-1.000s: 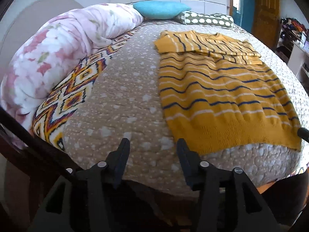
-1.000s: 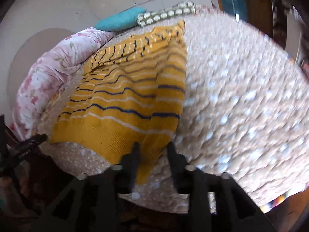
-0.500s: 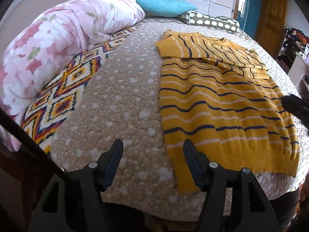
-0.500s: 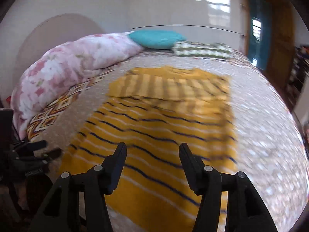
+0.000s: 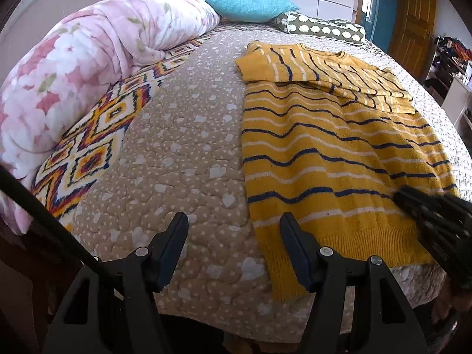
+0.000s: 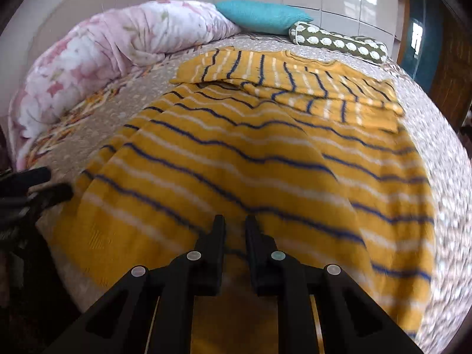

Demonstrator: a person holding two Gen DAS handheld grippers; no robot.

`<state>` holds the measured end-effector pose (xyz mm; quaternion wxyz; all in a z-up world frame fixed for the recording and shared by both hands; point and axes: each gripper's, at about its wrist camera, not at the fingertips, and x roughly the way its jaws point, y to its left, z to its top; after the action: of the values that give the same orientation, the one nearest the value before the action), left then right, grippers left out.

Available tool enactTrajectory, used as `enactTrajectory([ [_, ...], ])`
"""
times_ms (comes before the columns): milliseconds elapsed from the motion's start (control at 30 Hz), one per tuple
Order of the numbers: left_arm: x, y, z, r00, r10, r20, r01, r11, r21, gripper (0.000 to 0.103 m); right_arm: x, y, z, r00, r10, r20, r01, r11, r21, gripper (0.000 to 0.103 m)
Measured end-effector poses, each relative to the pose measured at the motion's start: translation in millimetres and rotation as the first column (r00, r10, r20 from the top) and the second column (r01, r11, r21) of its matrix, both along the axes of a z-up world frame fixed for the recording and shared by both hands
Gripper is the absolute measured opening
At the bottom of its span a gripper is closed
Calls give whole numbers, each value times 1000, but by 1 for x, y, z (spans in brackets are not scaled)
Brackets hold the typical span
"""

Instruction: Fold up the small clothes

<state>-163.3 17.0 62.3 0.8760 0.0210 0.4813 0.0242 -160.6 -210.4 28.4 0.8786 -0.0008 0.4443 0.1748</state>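
Across the quilted bed [image 5: 191, 153] my left gripper [image 5: 233, 236] gapes empty at the yellow sweater [image 6: 265, 162]'s nine o'clock edge, while my right gripper [image 6: 235, 230] has just been closing above its hem.

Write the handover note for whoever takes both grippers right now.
Left gripper: open, empty, over the bedspread just left of the sweater's hem corner.
Right gripper: jaws have just been closing, narrow gap, over the lower sweater; whether it pinches fabric can't be told.
Yellow striped sweater: flat on the bed, both sleeves folded across the chest.
Done: sleeves in.
Left: probably fold the hem up toward the collar.
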Motion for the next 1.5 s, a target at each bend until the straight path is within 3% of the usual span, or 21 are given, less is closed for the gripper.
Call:
enactTrajectory([
  [67, 0, -2, 0, 1000, 0, 9, 0, 1000, 9, 63, -11, -12, 1, 1000, -14, -1, 14, 999, 44, 17],
  [133, 2, -7, -2, 1000, -12, 20, 11, 1000, 25, 63, -19, -19, 5, 1000, -8, -18, 9, 999, 45, 28],
  [233, 7, -16, -5, 999, -47, 12, 46, 998, 48, 64, -30, -41, 19, 999, -35, -28, 39, 990, 133, 47],
  [300, 12, -20, -10, 998, -69, -8, 69, 997, 43, 70, -39, -59, 31, 996, -87, 0, 86, 984, 153, 57],
  [467, 25, -28, -20, 995, -93, -46, 92, 995, -28, 71, -45, -103, 34, 973, -232, 5, 231, 970, 79, 58],
  [633, 30, -35, -21, 994, -87, -59, 83, 995, -63, 68, -40, -129, 10, 948, -305, -90, 315, 940, 133, 58],
  [667, 29, -37, -21, 994, -93, -59, 89, 994, -67, 59, -39, -128, 8, 948, -306, -93, 317, 938, 139, 59],
  [700, 28, -39, -20, 992, -113, -60, 108, 990, -87, 39, -39, -126, 8, 948, -307, -87, 317, 938, 138, 61],
  [767, 26, -43, -18, 988, -143, -61, 137, 985, -104, 11, -40, -122, 9, 949, -306, -74, 313, 942, 121, 61],
  [800, 25, -45, -16, 988, -146, -53, 140, 986, -92, 8, -39, -120, 9, 949, -307, -73, 313, 942, 118, 61],
  [900, 23, -31, -3, 993, -113, -14, 109, 981, -161, 8, -40, -127, 10, 947, -312, -81, 321, 936, 146, 61],
  [1033, 27, -5, 2, 996, -79, -40, 65, 963, -263, 12, -42, -148, 9, 929, -359, -90, 370, 906, 204, 61],
  [1167, 31, 5, -6, 997, -35, -65, 17, 966, -258, 36, -43, -158, 3, 922, -366, -123, 386, 884, 264, 61],
  [1267, 32, 6, -15, 996, -25, -87, -2, 955, -296, 57, -47, -152, 4, 932, -345, -108, 362, 894, 264, 61],
  [1367, 31, -5, -20, 996, -26, -85, 3, 963, -268, 61, -50, -140, 3, 946, -306, -106, 324, 905, 277, 61],
  [1433, 29, -19, -19, 994, -71, -80, 51, 972, -231, 50, -51, -132, 3, 953, -288, -93, 303, 913, 273, 61],
  [1467, 28, -25, -18, 993, -88, -82, 69, 973, -219, 24, -52, -129, 3, 956, -278, -90, 292, 916, 274, 59],
  [1500, 27, -31, -17, 991, -101, -87, 82, 976, -202, 8, -52, -126, 4, 959, -268, -88, 282, 918, 279, 57],
])
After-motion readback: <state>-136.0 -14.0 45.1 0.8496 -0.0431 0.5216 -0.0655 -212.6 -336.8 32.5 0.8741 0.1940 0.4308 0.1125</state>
